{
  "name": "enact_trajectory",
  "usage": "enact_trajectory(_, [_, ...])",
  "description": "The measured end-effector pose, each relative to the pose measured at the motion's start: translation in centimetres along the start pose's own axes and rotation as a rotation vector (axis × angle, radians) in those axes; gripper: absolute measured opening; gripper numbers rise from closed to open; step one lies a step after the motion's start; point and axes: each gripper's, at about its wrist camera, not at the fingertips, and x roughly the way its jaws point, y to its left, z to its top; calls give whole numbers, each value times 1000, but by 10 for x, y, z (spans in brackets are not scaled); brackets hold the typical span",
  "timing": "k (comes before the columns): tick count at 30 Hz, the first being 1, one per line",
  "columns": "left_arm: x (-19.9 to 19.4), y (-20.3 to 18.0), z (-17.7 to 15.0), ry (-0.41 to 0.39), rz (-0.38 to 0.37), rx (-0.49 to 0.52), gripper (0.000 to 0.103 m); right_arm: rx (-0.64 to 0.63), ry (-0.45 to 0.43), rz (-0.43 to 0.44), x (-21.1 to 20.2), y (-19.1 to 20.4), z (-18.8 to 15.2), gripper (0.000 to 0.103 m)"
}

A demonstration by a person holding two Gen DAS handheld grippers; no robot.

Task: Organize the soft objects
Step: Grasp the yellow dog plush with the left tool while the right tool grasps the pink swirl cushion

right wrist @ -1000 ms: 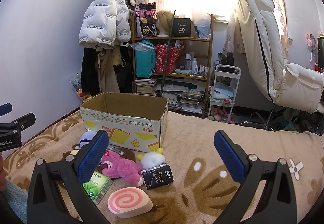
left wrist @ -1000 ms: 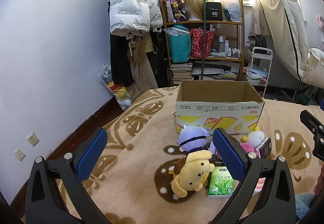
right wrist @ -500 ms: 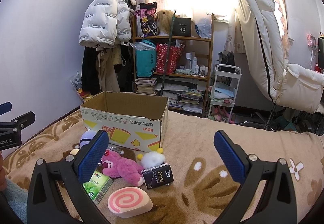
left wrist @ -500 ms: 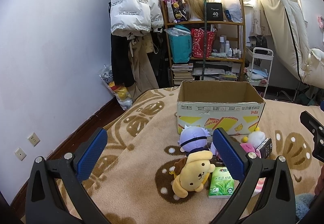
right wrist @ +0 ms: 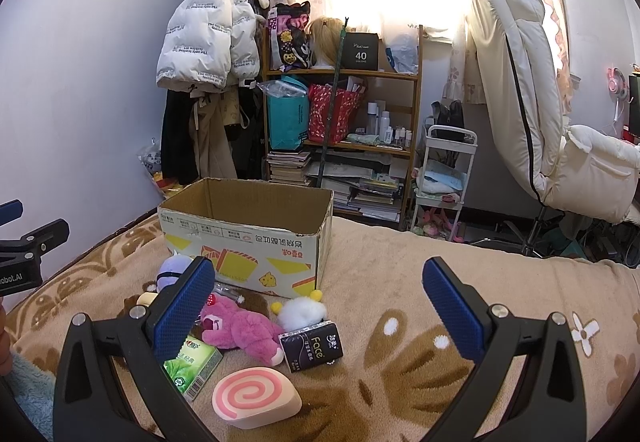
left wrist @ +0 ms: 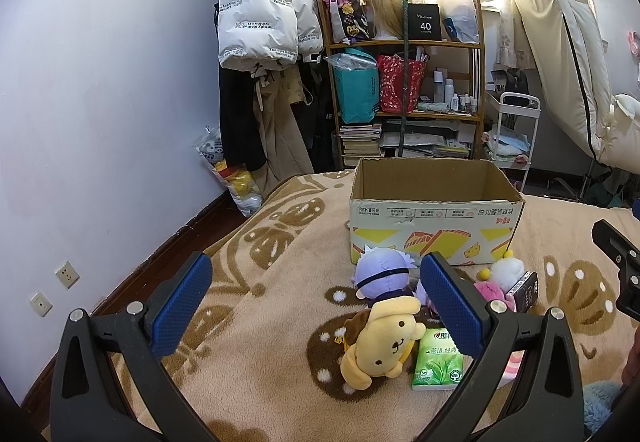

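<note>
before the box, both grippers are held wide open, empty; toys seemingly untouched.

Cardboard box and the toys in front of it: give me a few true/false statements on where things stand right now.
1. The cardboard box stands open on the blanket. True.
2. The left gripper is shut on the yellow dog plush. False: its jaws are wide open and the plush lies on the blanket, unheld.
3. The pink bear plush lies outside the box, beside the black tissue pack. True.
4. The pink swirl cushion is already in the box. False: it lies on the blanket, near the right gripper.
5. The right gripper is open and holds nothing. True.
</note>
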Motion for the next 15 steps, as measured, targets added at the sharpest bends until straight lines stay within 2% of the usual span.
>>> enact_trajectory(7, [10, -2, 1, 33, 3, 16, 102, -4, 9, -4, 1, 0, 1, 103])
enact_trajectory(15, [36, -15, -4, 141, -6, 70, 102, -21, 138, 2, 32, 11, -16, 103])
